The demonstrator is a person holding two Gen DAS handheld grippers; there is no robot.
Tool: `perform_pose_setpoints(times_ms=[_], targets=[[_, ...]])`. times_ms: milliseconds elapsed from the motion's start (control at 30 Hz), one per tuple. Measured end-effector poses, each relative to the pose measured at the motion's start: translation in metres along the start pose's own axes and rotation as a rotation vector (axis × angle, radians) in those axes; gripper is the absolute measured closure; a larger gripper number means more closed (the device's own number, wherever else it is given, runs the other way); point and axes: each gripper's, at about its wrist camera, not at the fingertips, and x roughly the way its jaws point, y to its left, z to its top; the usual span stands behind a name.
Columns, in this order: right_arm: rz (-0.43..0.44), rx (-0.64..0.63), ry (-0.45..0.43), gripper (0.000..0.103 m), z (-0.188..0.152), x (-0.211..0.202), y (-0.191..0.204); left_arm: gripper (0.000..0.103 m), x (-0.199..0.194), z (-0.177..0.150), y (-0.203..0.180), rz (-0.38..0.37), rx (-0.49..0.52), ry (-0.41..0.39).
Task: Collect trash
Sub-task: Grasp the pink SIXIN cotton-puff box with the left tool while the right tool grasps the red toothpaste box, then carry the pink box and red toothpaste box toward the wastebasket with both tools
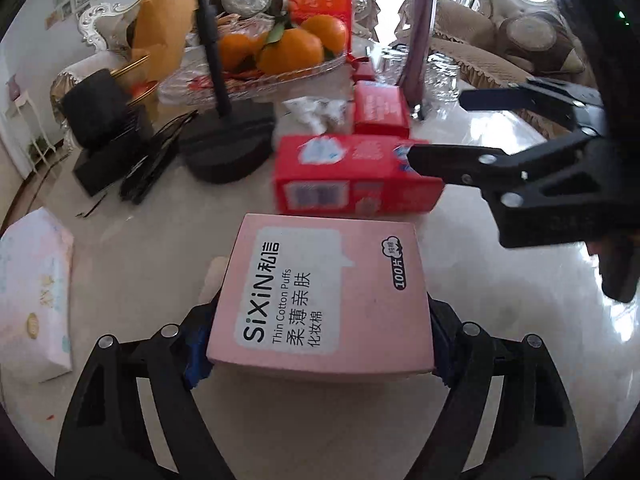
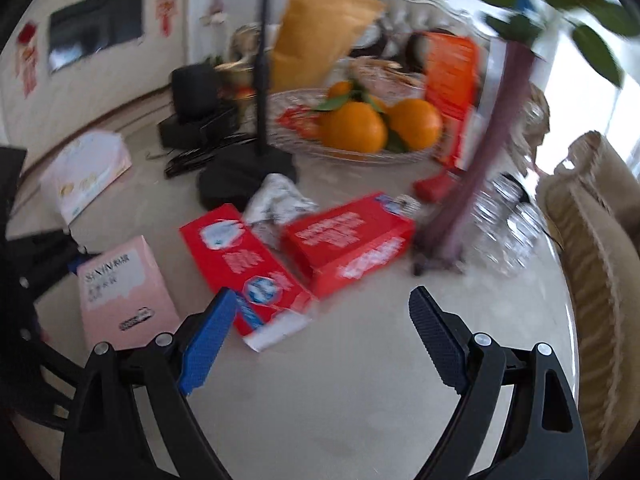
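Observation:
My left gripper [image 1: 320,344] is shut on a pink cotton-puff box [image 1: 320,296], which also shows in the right wrist view [image 2: 124,292]. Beyond it lies a long red carton [image 1: 356,176], seen in the right wrist view [image 2: 244,268], with a second red box [image 2: 352,240] beside it and a crumpled white wrapper [image 2: 276,196] behind them. My right gripper [image 2: 320,320] is open and empty, just in front of the red cartons; it shows in the left wrist view [image 1: 436,124] reaching over the long red carton.
A glass fruit tray [image 2: 360,156] with oranges stands at the back, with a black stand base [image 2: 248,176] and black boxes [image 2: 192,120] to its left. A tissue pack [image 1: 36,292] lies far left. A purple vase stem [image 2: 480,168] and a sofa [image 2: 592,240] are right.

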Motion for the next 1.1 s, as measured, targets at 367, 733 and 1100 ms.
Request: perform_pose_setpoints(times_ms=[367,733,1100], targets=[[0.145,-0.116,0.141,0.019,0.007,0.033,0.033,0.023,-0.016,-0.010,0.049,0.042,-0.056,0.006],[0.114,-0.268,0.124,0.019,0.019,0.030,0.063,0.023,-0.016,-0.005,0.069,0.023,-0.122,-0.006],[0.217,0.040,0.166,0.056,0.009,0.034,0.059,0.025,-0.028,-0.015,0.066,0.062,-0.141,-0.032]])
